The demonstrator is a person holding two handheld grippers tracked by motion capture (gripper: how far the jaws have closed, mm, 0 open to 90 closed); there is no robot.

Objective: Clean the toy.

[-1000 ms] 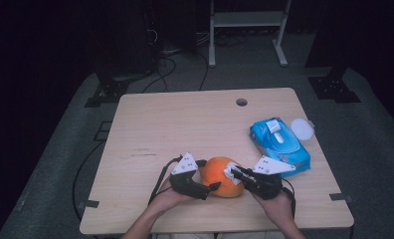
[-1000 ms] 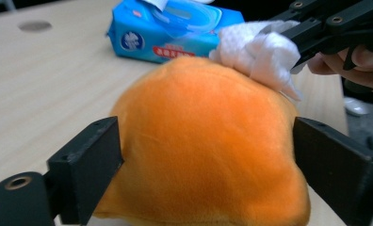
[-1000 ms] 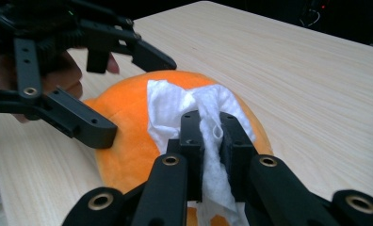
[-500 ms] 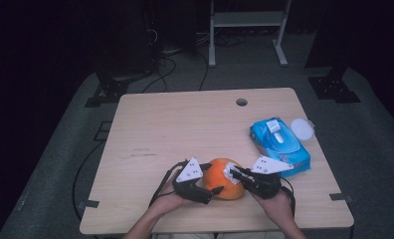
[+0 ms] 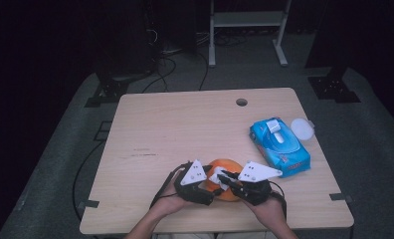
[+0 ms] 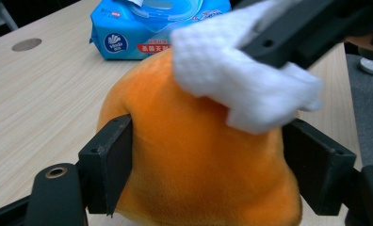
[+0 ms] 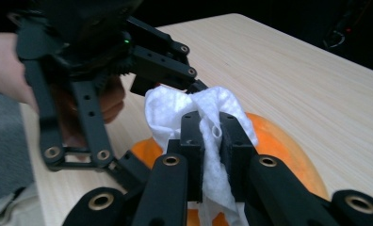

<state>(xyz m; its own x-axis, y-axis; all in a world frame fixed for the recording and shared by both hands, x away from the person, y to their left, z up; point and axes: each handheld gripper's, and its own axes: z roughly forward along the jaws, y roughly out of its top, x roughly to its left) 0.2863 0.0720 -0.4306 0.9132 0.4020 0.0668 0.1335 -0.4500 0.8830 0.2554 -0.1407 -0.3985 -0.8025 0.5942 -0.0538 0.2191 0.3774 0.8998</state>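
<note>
Left gripper [image 6: 208, 155] has its fingers clamped around the orange plush [image 6: 194, 160] on the worktop [image 5: 185, 129]. Right gripper [image 7: 212, 136] pinches a white wipe [image 7: 175, 110], pressing it onto the plush's top.

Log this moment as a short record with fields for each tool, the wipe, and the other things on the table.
left tool: jaws closed on the sides of the orange plush toy, holding it on the table
right tool: jaws shut on a white wet wipe
wipe: pressed against the top of the toy
wet wipe pack: blue, on the wooden table, to the right
white lid: beside the pack
</note>
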